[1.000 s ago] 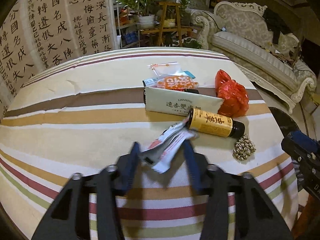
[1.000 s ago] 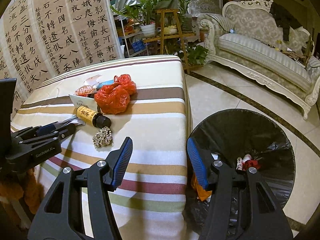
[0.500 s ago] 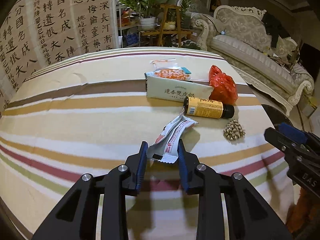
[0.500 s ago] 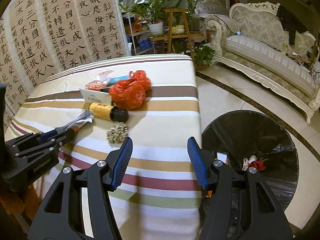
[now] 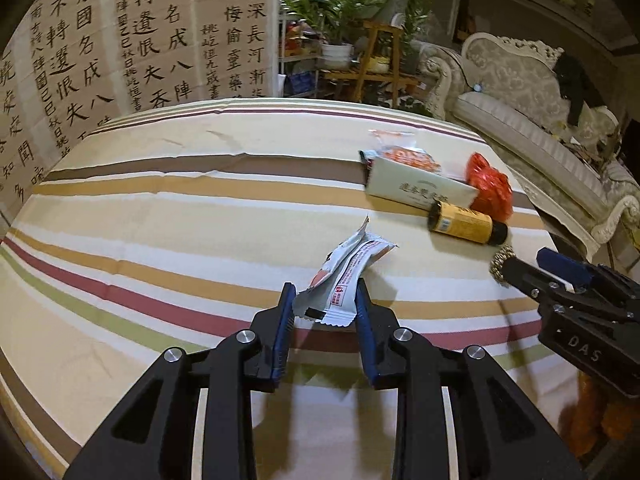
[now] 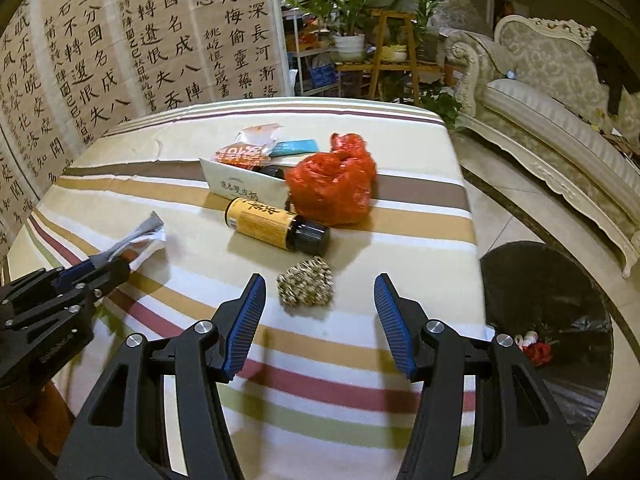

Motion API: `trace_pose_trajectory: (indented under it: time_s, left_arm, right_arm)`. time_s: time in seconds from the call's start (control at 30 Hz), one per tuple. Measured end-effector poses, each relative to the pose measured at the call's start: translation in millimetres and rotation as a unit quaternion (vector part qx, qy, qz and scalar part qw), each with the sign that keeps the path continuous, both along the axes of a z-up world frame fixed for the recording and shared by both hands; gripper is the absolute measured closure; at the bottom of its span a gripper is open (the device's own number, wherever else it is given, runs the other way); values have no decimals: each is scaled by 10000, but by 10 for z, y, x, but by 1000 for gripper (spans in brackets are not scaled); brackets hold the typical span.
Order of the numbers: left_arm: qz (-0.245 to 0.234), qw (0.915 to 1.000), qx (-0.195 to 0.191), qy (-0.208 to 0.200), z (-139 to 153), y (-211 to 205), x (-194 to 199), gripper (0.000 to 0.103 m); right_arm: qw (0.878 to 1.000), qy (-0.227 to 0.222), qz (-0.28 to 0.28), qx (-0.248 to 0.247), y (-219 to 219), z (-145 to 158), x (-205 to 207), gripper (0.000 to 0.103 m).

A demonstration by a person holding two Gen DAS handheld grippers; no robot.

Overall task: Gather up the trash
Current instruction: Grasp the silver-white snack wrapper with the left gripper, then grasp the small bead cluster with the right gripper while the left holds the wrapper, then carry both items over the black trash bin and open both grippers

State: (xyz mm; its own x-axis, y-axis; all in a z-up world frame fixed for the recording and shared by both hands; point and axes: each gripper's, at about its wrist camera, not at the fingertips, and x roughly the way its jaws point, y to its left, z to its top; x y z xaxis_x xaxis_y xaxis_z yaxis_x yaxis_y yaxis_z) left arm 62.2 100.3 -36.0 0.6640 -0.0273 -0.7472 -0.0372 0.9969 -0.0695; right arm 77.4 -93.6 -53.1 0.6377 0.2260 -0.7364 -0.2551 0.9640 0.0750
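My left gripper [image 5: 325, 295] is shut on a crumpled silver and white snack wrapper [image 5: 347, 272], held just above the striped tablecloth [image 5: 180, 216]. From the right wrist view the same wrapper [image 6: 140, 236] sticks out of the left gripper [image 6: 98, 266] at the left edge. My right gripper [image 6: 318, 300] stands open over the cloth, with a small metallic scouring ball [image 6: 306, 286] lying just beyond its fingertips. Farther back lie a yellow bottle with a black cap [image 6: 276, 226], a red plastic bag [image 6: 334, 184], a white carton [image 6: 244, 186] and an orange snack packet [image 6: 240, 152].
A bin lined with a black bag [image 6: 560, 320] stands on the floor right of the table, with scraps inside. A cream sofa [image 6: 560, 120] lies beyond it. A calligraphy screen [image 6: 120, 40] and plant stands [image 6: 384, 40] back the table. In the left wrist view the right gripper [image 5: 560, 276] enters at the right.
The left gripper has closed on the wrapper and drawn it back from the bottle. The right gripper has swung left from over the bin to over the table, near the scouring ball.
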Motion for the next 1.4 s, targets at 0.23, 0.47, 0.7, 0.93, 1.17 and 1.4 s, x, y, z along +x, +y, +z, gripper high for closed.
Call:
trace_pose_trajectory:
  time_s: [0.23,0.47,0.7,0.93,1.17,1.4]
  left_arm:
    - [109,9999,-38,-74,15,73,-39,73]
    - [100,9998,-83,-129,40,17,-99,73]
    - [-130,9994,-195,-269,108,-189,-169,73]
    - [-517,9973,-299,-427,192,-551,-226,73]
    - [-1037,9928,-338,-496,223,-1051,-236,73]
    - [-1461,9873,-294,-549,217,-1546,-182,73]
  right_arm:
    - [9994,186,140,-243,143,-70,64,75]
    - [9996,110,134,-219,83,-27,-14,82]
    - [9998,-79,-80,-142,-133,92,-170,82]
    - [9976,-314,-589,-167,-576,203,-347,82]
    - [9916,-380,-1222,-204,-1114,195,-454,82]
    - [9832,-473,-1746,-241,-1561,177,-514,82]
